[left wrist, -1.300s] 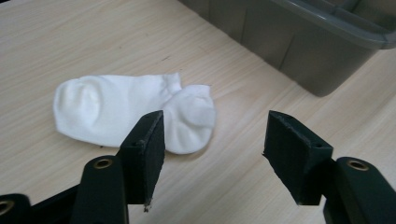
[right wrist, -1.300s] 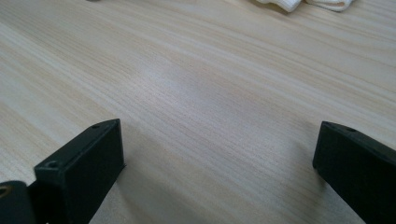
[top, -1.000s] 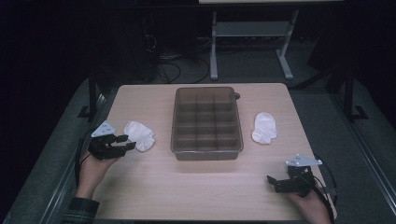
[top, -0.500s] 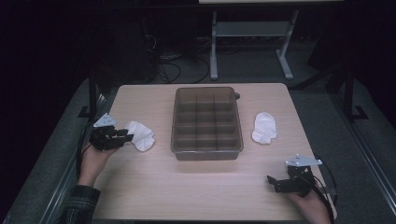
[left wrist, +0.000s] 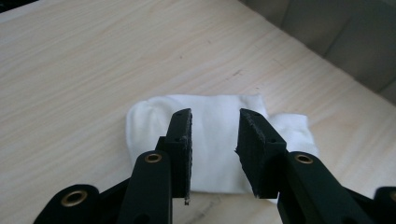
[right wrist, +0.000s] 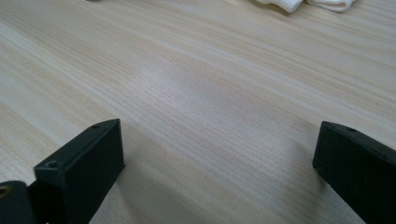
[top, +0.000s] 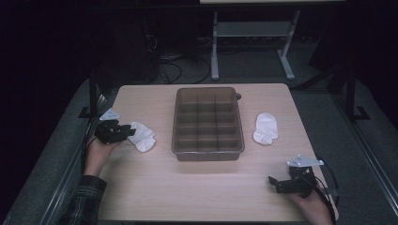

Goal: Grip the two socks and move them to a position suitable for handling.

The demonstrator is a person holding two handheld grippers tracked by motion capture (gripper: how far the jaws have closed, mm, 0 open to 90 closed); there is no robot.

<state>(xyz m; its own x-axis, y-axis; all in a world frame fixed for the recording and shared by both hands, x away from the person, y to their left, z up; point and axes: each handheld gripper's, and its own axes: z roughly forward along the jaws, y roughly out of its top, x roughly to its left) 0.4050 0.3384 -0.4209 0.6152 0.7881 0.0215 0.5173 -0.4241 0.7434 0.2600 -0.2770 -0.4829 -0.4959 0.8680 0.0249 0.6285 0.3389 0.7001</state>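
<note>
2 tools were in play. Left tool [top: 123, 130] sat at the left sock [top: 142, 136], jaws part-spread and straddling the cloth, not pinched yet; the left gripper view put the sock [left wrist: 210, 140] directly ahead between the jaws. Its long axis ran toward the divided bin [top: 208, 146] on the tabletop [top: 197, 187]. Right tool [top: 274, 183] was spread wide, idle near the front edge, well apart from the right sock [top: 265, 128]. Left hand was clearly nearer.
</note>
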